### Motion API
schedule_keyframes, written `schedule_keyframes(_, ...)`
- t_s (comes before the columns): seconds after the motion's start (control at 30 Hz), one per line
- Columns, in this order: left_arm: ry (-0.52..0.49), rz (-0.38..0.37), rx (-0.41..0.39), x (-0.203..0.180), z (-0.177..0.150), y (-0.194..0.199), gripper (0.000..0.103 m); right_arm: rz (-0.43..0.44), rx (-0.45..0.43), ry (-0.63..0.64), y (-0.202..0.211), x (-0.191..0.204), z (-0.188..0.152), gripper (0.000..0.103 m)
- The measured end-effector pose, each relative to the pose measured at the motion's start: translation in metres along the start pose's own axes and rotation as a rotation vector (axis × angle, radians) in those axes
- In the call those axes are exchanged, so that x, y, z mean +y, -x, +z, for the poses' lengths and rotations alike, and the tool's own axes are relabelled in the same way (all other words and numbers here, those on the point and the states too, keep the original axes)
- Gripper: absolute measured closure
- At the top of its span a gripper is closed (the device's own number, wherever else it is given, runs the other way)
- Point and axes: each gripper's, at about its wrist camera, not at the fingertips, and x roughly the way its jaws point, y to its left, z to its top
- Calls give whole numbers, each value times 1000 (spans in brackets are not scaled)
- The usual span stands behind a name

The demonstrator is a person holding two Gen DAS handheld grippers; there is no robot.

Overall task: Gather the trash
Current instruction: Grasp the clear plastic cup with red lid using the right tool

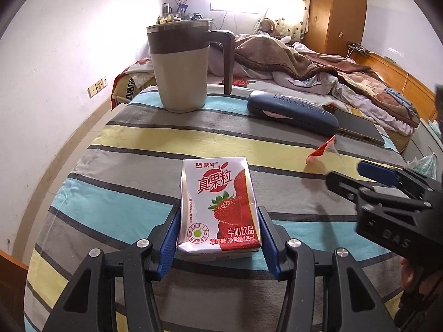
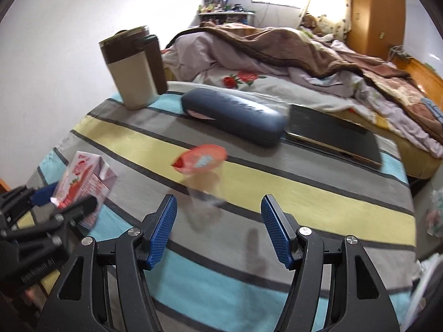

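Left gripper [image 1: 218,232] jaws hold the milk carton [image 1: 218,207]. Right gripper [image 2: 218,229] jaws wide, empty; next move, I'd say: close on the wrapper [image 2: 200,160] at 12 o'clock.

Tall beige-and-brown mug [image 1: 181,66] w/ handle stands upright at far end of the striped cloth [image 1: 138,144] covering the surface. To its right lies a dark blue glasses case [image 1: 293,112], closed, w/ a flat dark tablet [image 2: 333,135] just beside it. Beyond: unmade bed [image 1: 318,69] w/ brown blanket, wooden wardrobe [image 1: 337,11] at back right.
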Motion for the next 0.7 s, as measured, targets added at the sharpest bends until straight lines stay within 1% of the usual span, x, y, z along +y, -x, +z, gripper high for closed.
schedule_keyframes(0.23, 28, -36, -4, 6, 3, -4, 49, 12, 12, -11, -9, 2, 5, 38)
schedule_keyframes(0.27, 36, -43, 1, 7, 3, -6, 49, 12, 10, -13, -9, 2, 6, 40)
schedule_keyframes(0.3, 40, -47, 2, 8, 4, -7, 49, 11, 5, -17, -9, 2, 7, 45)
schedule_keyframes(0.4, 42, -57, 1, 8, 6, -8, 49, 8, 10, -23, -12, 2, 9, 54)
schedule_keyframes(0.43, 44, -59, 1, 8, 7, -8, 49, 11, 11, -24, -13, 2, 9, 56)
schedule_keyframes(0.5, 50, -66, 1, 8, 7, -9, 49, 15, 8, -26, -12, 3, 9, 64)
schedule_keyframes(0.63, 35, -57, -2, 5, 6, -7, 49, 13, -10, -24, -8, 5, 8, 66)
schedule_keyframes(0.7, 35, -65, -1, 3, 6, -6, 49, 16, -14, -24, -7, 6, 7, 67)
